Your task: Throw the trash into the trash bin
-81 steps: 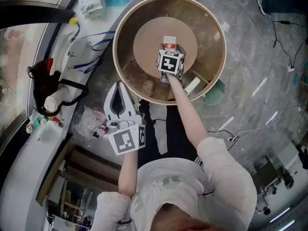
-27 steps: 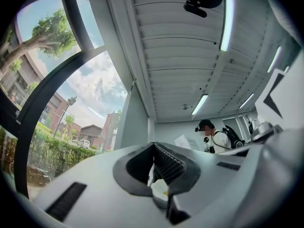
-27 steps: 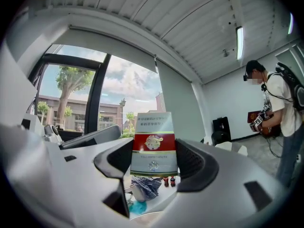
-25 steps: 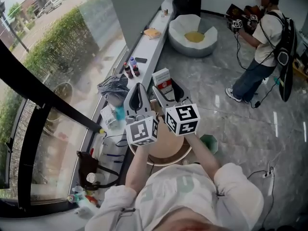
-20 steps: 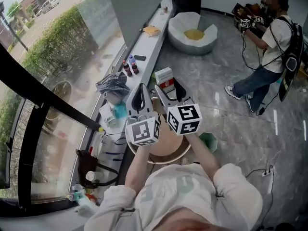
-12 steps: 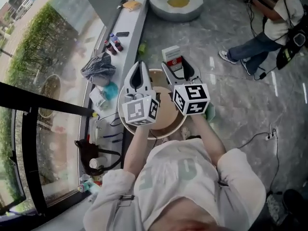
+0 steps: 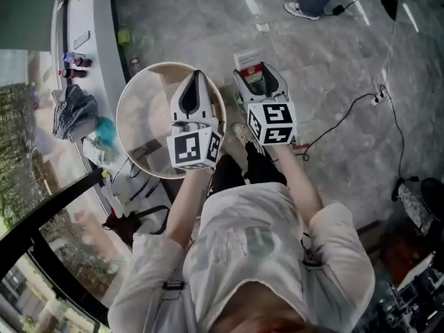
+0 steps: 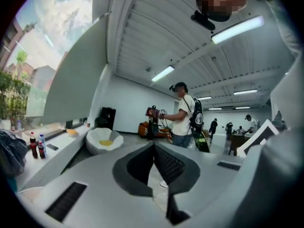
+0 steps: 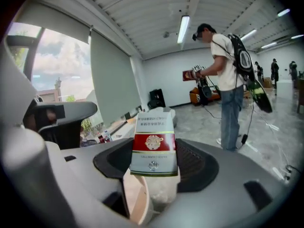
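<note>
Grey marble floor (image 7: 347, 54) spreads beneath the person. At centre frame, the left gripper (image 7: 196, 77), its jaws pinched together and empty, hangs over the round tan trash bin (image 7: 142, 113). Just to its right, the right gripper (image 7: 259, 75) clamps a red-and-white carton (image 9: 153, 148), which sits right of the bin's rim.

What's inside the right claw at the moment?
A red and white carton stands pinched between the jaws of the right claw, its top past the tips. The jaws cover its narrow sides, and its far face cannot be seen.
</note>
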{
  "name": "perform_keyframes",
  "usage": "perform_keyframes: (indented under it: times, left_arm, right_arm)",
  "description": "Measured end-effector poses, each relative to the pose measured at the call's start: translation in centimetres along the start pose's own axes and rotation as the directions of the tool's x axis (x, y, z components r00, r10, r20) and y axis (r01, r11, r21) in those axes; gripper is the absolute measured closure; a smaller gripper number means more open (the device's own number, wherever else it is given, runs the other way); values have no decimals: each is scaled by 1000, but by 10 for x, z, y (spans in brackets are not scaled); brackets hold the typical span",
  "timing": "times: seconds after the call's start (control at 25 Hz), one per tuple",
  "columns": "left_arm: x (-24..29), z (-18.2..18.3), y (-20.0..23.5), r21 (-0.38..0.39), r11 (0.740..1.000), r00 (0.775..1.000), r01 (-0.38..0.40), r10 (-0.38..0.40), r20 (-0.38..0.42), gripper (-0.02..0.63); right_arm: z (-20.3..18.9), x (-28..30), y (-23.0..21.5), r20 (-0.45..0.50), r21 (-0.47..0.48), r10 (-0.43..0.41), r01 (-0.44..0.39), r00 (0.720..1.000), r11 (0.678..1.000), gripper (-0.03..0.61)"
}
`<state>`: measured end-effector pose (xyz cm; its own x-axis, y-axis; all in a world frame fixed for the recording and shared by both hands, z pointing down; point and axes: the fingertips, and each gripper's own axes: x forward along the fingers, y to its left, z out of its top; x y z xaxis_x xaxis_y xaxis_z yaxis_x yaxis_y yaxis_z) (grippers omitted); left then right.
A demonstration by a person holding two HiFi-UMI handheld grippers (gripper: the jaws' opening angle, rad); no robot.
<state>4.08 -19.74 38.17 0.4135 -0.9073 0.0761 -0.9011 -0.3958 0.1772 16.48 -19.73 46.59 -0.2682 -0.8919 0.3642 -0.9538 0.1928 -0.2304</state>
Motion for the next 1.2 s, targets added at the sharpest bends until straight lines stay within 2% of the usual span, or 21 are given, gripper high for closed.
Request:
perform_keyframes:
  times: [0.12,0.24,0.36,0.48,0.56,0.68,0.96,1.08,1.2]
  left_arm:
    - [27,-74,-15,-11,999,994,51,-52,-97,601]
    - [36,-134,-17,-20,998,979,52,-55,-195,601]
    - [32,-163,-24,-10,997,959,74,-74,-273,601]
    - [32,-180,-27,24,994,943,108,-95,-320,601]
    - [34,-182,-25,32,995,941,99,-83,-328,601]
    - [36,-173,-26,31,995,948,93,-79,-309,601]
    - [33,-138,-50,23,991,959,131,-121,-255,601]
    - [30,-132,-49,23,993,964,112,-103,-246,601]
    - [29,-107,-40,30,998,982,52,-45,-185,601]
  right_arm:
    - [-93,25,-52,-142,-7,-43,43,989,999,299]
    - [-184,42,-80,-290,-42,-37,26,956,999,299]
    - [-248,43,-100,-389,-53,-61,44,919,998,299]
    - [-279,41,-115,-421,-67,-122,103,899,992,299]
    - [-287,39,-118,-422,-75,-148,128,894,989,297]
    - [-288,33,-113,-427,-42,-142,137,893,990,275]
    - [-251,18,-97,-401,4,-128,142,907,990,273]
    - [-227,25,-87,-367,13,-92,104,926,995,275]
    - [-178,39,-87,-281,51,-79,97,957,994,275]
